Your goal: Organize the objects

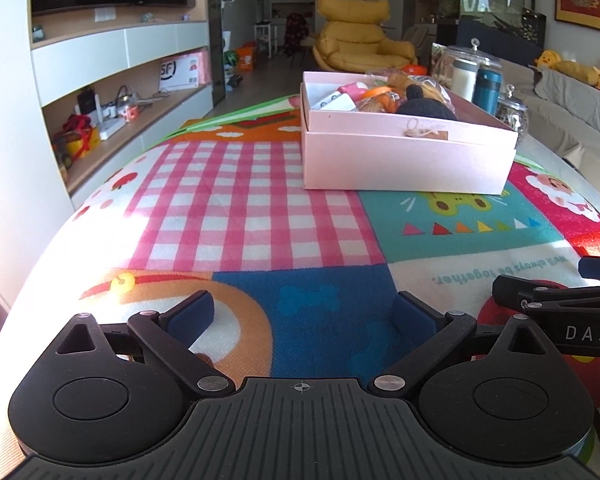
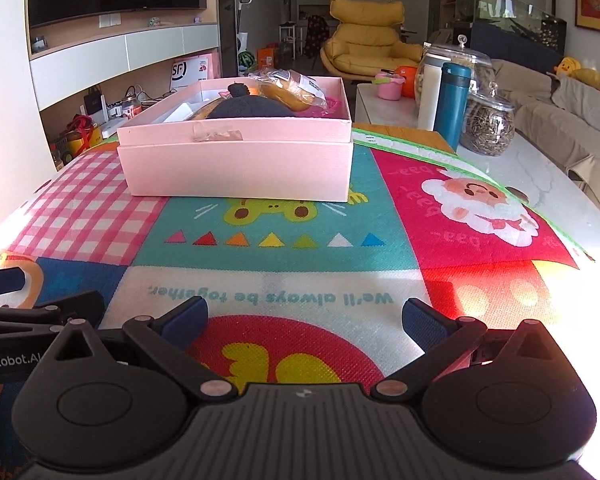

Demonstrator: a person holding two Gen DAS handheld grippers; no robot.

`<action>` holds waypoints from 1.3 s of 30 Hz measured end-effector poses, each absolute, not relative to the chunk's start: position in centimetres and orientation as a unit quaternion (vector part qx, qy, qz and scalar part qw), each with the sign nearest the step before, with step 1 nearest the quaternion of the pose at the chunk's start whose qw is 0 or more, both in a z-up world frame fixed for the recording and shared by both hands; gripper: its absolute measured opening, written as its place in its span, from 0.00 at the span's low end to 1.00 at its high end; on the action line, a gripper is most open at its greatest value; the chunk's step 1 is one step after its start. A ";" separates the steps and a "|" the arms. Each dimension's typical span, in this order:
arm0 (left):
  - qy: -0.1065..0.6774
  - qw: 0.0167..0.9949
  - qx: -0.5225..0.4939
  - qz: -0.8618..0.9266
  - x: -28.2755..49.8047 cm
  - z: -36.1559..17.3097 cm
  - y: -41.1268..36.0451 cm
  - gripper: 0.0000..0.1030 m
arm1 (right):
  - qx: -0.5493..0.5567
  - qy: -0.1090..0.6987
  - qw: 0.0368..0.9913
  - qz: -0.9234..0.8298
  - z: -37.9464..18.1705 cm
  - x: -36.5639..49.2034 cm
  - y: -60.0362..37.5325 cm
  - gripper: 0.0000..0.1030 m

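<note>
Both grippers wait low over the patterned mat, jaws spread wide and holding nothing.

The pink box (image 2: pixel 236 160), filled with snacks and a dark plush (image 2: pixel 252 109), sits on the mat (image 2: pixel 284 240) at the desk's far side, well apart from the left gripper (image 1: pixel 304 316) and right gripper (image 2: pixel 304 320).

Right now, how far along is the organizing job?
Looks nearly done: the pink box already holds a black item and bagged snacks. Nothing in hand; left gripper and right gripper are open and empty. No loose items show on the mat.
</note>
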State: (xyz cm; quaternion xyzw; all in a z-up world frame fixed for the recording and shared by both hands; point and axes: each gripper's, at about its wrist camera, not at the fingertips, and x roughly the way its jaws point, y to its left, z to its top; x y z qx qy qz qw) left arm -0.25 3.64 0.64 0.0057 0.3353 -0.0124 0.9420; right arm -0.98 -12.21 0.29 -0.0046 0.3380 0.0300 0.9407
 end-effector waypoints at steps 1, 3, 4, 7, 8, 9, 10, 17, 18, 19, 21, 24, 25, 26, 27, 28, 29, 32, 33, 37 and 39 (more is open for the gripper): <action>0.335 0.942 0.005 -0.012 -0.3 0.6 3.7 0.98 | -0.004 0.338 0.941 0.031 0.3 -1.0 -12.3 1.00; 0.335 0.942 0.005 -0.012 -0.2 0.6 3.6 0.98 | -0.004 0.338 0.940 0.032 0.3 -1.2 -12.4 1.00; 0.335 0.942 0.006 -0.012 -0.2 0.7 3.6 0.98 | -0.002 0.338 0.941 0.032 0.3 -1.3 -12.5 1.00; 0.335 0.942 0.006 -0.012 -0.2 0.6 3.6 0.98 | -0.002 0.337 0.941 0.030 0.2 -1.2 -12.4 1.00; 0.335 0.942 0.006 -0.012 -0.2 0.6 3.7 0.98 | -0.003 0.337 0.941 0.030 0.2 -1.2 -12.4 1.00; 0.335 0.942 0.006 -0.012 -0.2 0.6 3.7 0.98 | -0.002 0.337 0.941 0.030 0.2 -1.2 -12.4 1.00; 0.335 0.942 0.006 -0.012 -0.2 0.7 3.7 0.98 | -0.002 0.337 0.941 0.030 0.2 -1.2 -12.4 1.00; 0.335 0.942 0.006 -0.012 -0.2 0.6 3.7 0.98 | -0.002 0.338 0.941 0.030 0.2 -1.2 -12.4 1.00; 0.335 0.942 0.005 -0.012 -0.2 0.6 3.7 0.98 | -0.002 0.338 0.941 0.030 0.2 -1.2 -12.4 1.00; 0.335 0.942 0.005 -0.012 -0.2 0.6 3.6 0.98 | -0.002 0.338 0.941 0.030 0.2 -1.2 -12.4 1.00; 0.335 0.942 0.006 -0.012 -0.2 0.6 3.7 0.98 | -0.003 0.338 0.941 0.030 0.2 -1.2 -12.4 1.00; 0.335 0.942 0.005 -0.013 -0.2 0.7 3.7 0.98 | -0.003 0.338 0.941 0.030 0.2 -1.2 -12.4 1.00; 0.335 0.942 0.005 -0.013 -0.2 0.7 3.6 0.98 | -0.002 0.337 0.941 0.030 0.2 -1.2 -12.4 1.00; 0.335 0.942 0.005 -0.012 -0.2 0.7 3.6 0.98 | -0.003 0.338 0.941 0.030 0.2 -1.2 -12.4 1.00; 0.335 0.942 0.005 -0.013 -0.2 0.6 3.7 0.98 | -0.003 0.338 0.941 0.030 0.2 -1.2 -12.4 1.00; 0.335 0.942 0.005 -0.012 -0.2 0.7 3.6 0.98 | -0.002 0.337 0.941 0.030 0.2 -1.2 -12.4 1.00; 0.335 0.942 0.005 -0.013 -0.2 0.7 3.6 0.98 | -0.002 0.337 0.941 0.030 0.2 -1.2 -12.4 1.00; 0.335 0.942 0.005 -0.013 -0.2 0.7 3.6 0.98 | -0.002 0.337 0.941 0.030 0.2 -1.2 -12.4 1.00; 0.335 0.942 0.005 -0.013 -0.2 0.7 3.6 0.98 | -0.002 0.337 0.941 0.030 0.2 -1.2 -12.4 1.00; 0.335 0.942 0.005 -0.012 -0.2 0.7 3.6 0.98 | -0.002 0.337 0.941 0.030 0.2 -1.2 -12.4 1.00; 0.335 0.942 0.005 -0.013 -0.2 0.6 3.6 0.98 | -0.002 0.337 0.941 0.030 0.2 -1.3 -12.4 1.00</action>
